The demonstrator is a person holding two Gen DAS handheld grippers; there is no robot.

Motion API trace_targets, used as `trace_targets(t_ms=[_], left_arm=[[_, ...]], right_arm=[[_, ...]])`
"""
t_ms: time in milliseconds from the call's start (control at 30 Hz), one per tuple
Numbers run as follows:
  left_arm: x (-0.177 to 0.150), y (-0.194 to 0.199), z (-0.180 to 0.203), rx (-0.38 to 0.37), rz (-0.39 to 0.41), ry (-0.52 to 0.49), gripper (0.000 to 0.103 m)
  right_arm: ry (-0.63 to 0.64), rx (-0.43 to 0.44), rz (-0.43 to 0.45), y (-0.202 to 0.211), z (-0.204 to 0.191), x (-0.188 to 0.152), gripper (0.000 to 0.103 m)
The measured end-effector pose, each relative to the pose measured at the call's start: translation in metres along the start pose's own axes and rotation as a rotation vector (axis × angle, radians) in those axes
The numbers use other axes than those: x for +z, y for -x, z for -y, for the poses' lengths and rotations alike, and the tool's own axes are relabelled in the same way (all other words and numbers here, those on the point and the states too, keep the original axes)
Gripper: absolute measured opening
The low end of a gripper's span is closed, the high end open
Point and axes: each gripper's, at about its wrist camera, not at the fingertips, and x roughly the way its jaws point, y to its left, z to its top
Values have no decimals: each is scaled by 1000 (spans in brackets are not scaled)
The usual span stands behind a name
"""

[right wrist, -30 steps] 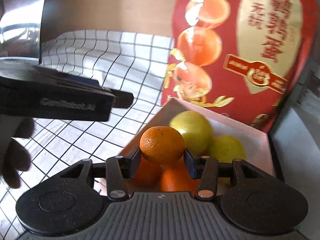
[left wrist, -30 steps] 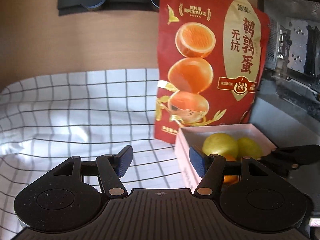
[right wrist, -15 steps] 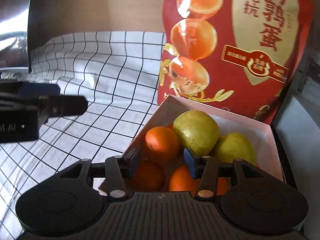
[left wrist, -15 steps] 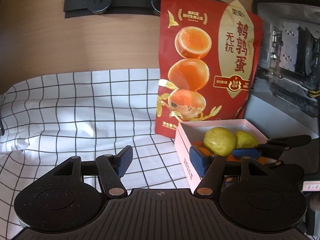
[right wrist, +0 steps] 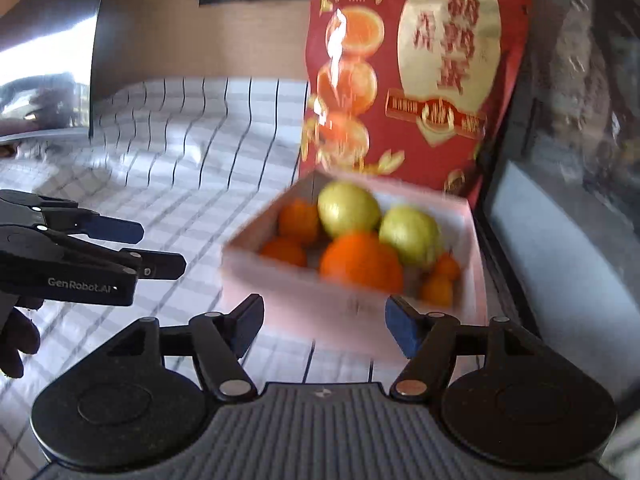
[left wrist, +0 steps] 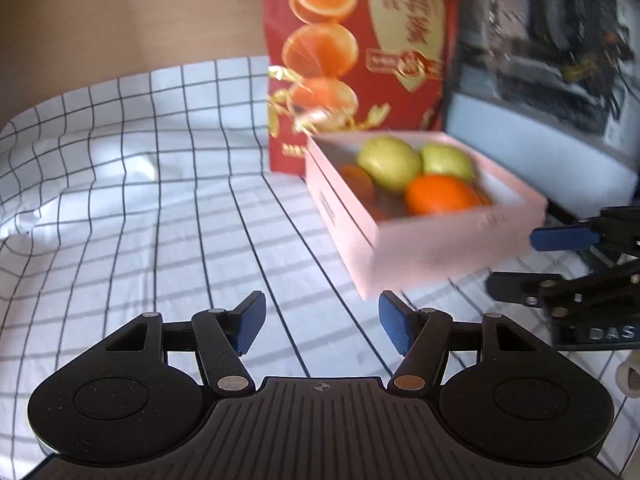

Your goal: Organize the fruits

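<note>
**Orange dropped in the box, both grippers backed off**

A second earlier the right gripper (right wrist: 324, 326) had pinched an orange above the box (left wrist: 452, 236); half a second earlier its jaws had parted and the fruit sat among the others. At this moment the claw stood spread and empty, pulled back off the box's near edge, over the cloth (left wrist: 140, 184). The left gripper (left wrist: 322, 322) was spread too, holding nothing, and had also drawn away from the box, which lay ahead and to its right.

The big orange (right wrist: 360, 262) rested against the near wall, touching the two pears (right wrist: 348, 210) behind it, with smaller oranges (right wrist: 298, 220) tucked along the left and right sides. No loose fruit showed on the cloth in either view, so the sorting looked about finished (though neither camera took in the whole cloth).

The right view looked down into the box and counted the small oranges at its right side (right wrist: 438, 290), which the left view hid behind the wall. The left view alone showed the box's pink outer side and the wide bare stretch of cloth toward the far left corner. Both caught the red bag (right wrist: 416, 80) standing just behind the box
</note>
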Motion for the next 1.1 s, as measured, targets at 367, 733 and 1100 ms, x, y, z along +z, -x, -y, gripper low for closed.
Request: trace_targets(t_ms=[367,733,1100], left_arm=[[-19,-17,13,53,-42,40,71],[-12,-27,15,87,-45,57,73],[-12,-27,15,86,-45,62,73]], right_arm=[[-82,-67,-97,-38,2,-26,82],[-149,-77,-72,-46,21,-32,97],[-154,-73,-74,-47,23,-31,98]])
